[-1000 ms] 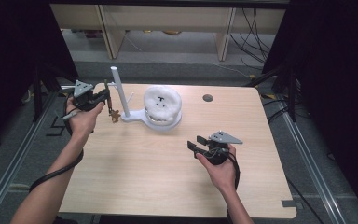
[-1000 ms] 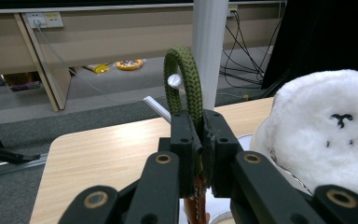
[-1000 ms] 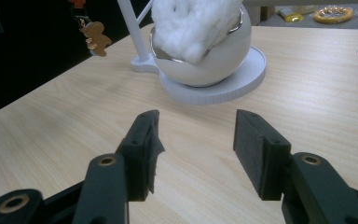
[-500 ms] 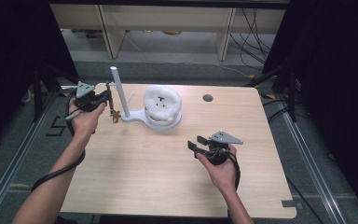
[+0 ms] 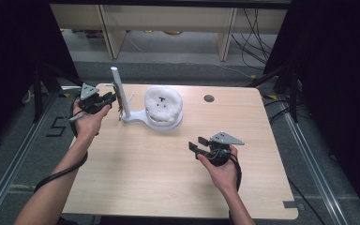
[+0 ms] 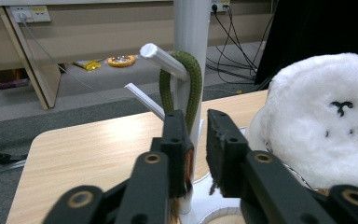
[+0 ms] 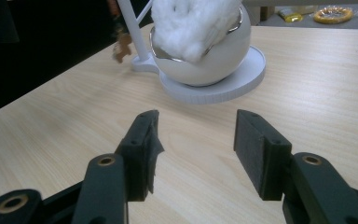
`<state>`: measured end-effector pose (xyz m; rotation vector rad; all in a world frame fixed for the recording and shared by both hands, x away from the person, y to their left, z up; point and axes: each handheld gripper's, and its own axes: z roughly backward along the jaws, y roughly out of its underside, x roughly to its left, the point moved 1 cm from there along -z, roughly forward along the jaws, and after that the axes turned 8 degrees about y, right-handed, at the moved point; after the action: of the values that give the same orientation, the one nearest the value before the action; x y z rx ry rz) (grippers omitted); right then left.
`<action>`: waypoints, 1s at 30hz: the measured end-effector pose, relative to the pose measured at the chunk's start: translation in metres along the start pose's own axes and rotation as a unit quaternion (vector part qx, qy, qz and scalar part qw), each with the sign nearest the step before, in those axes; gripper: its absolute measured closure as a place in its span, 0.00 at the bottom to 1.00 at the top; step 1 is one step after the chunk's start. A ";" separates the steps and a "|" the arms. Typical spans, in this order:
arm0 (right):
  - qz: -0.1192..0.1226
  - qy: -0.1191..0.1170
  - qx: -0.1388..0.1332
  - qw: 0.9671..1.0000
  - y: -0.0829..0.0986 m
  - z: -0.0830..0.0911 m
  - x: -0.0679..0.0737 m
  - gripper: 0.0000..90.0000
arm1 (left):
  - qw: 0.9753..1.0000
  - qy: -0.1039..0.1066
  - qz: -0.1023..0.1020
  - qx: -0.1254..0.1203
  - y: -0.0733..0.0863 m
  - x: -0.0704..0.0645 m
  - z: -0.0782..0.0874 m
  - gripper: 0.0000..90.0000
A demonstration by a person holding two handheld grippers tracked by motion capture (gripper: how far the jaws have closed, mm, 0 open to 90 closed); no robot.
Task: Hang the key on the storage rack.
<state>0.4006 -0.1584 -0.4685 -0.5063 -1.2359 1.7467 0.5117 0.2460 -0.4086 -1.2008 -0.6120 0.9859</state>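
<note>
A white stand (image 5: 122, 96) with a tall post (image 6: 191, 28) and side pegs sits at the table's far left. Its base carries a white bowl (image 7: 214, 60) holding a fluffy white ball (image 5: 163, 104) (image 6: 326, 116). A green cord loop (image 6: 193, 88) hangs over one peg, with a small brown ornament (image 5: 120, 112) (image 7: 121, 46) dangling below. My left gripper (image 5: 111, 97) (image 6: 200, 140) is right at the cord. Its jaws stand a narrow gap apart, and the cord runs down behind the left one. My right gripper (image 5: 194, 146) (image 7: 196, 140) hovers open and holds nothing, pointing at the bowl from the near right.
The wooden table (image 5: 136, 178) has a round hole (image 5: 209, 98) at the far right. Wooden shelving and cables on the floor lie beyond the far edge. Dark curtains flank both sides.
</note>
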 end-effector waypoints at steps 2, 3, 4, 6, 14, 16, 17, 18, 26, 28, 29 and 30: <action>0.000 0.000 0.000 1.000 0.000 0.000 0.000 0.56 | 1.000 0.001 0.002 -0.002 0.001 0.000 0.001 0.83; -0.001 0.000 0.000 1.000 0.000 0.000 0.000 0.56 | 1.000 0.002 0.003 -0.002 0.002 0.000 0.002 0.82; -0.002 0.000 0.001 1.000 0.000 0.000 0.001 0.56 | 1.000 0.004 0.004 -0.002 0.003 0.000 0.003 0.81; -0.002 0.000 0.002 1.000 0.000 0.001 0.000 0.56 | 1.000 0.011 0.006 -0.005 0.006 0.000 0.007 0.75; -0.005 0.013 0.002 1.000 0.002 0.001 -0.003 0.55 | 0.999 0.022 0.025 -0.011 0.024 -0.002 0.026 0.55; -0.010 0.017 0.005 1.000 0.002 0.002 -0.005 0.54 | 0.999 0.020 0.045 -0.012 0.038 -0.003 0.037 0.47; -0.010 0.017 0.005 1.000 0.002 0.002 -0.005 0.54 | 0.999 0.020 0.045 -0.012 0.038 -0.003 0.037 0.46; -0.010 0.015 0.006 1.000 0.003 0.002 -0.005 0.55 | 0.999 0.020 0.047 -0.014 0.043 -0.003 0.041 0.46; 0.000 0.026 0.013 1.000 0.007 -0.001 -0.011 0.54 | 0.998 0.012 0.056 -0.009 0.095 -0.010 0.066 0.42; -0.003 0.023 0.015 1.000 0.008 0.000 -0.011 0.54 | 0.998 0.010 0.057 -0.011 0.112 -0.015 0.072 0.42; -0.026 0.026 0.021 0.999 0.009 0.001 -0.008 0.54 | 0.998 0.011 0.056 -0.010 0.117 -0.016 0.074 0.41; -0.008 0.032 0.016 0.999 0.011 -0.002 -0.011 0.53 | 0.998 0.011 0.058 -0.010 0.123 -0.018 0.076 0.41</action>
<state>0.4031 -0.1677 -0.4812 -0.5273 -1.1628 1.7214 0.4030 0.2729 -0.5027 -1.2751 -0.5420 1.0646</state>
